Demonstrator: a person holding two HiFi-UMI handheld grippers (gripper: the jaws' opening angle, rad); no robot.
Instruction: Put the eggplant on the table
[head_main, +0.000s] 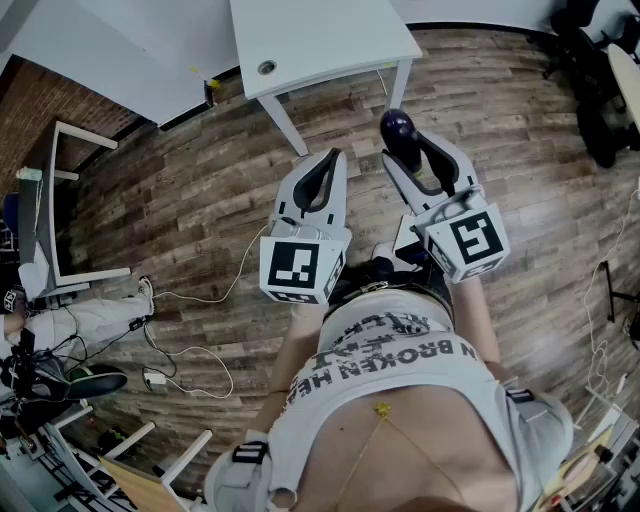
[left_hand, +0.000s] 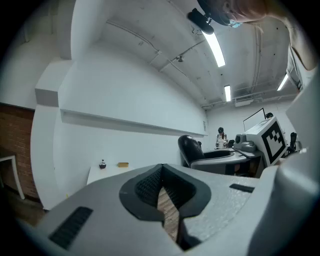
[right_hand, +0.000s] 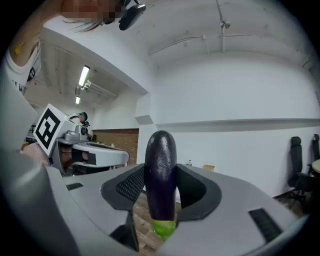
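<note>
A dark purple eggplant (right_hand: 160, 175) with a green stem end stands upright between the jaws of my right gripper (right_hand: 161, 196), which is shut on it. In the head view the eggplant (head_main: 399, 130) pokes out past the tips of the right gripper (head_main: 425, 160), held level above the wooden floor. My left gripper (head_main: 322, 180) hangs beside it, shut, with nothing between its jaws. In the left gripper view the left gripper (left_hand: 161, 197) shows only a thin slit of floor between its pads. The white table (head_main: 320, 40) stands just ahead of both grippers.
A second white table (head_main: 110, 50) lies at the upper left. A white frame (head_main: 60, 200) and cables (head_main: 190, 330) lie on the floor at the left. Dark office chairs (head_main: 600, 90) stand at the upper right. A small dark item (left_hand: 102, 164) and a yellow box (left_hand: 122, 164) sit on the table.
</note>
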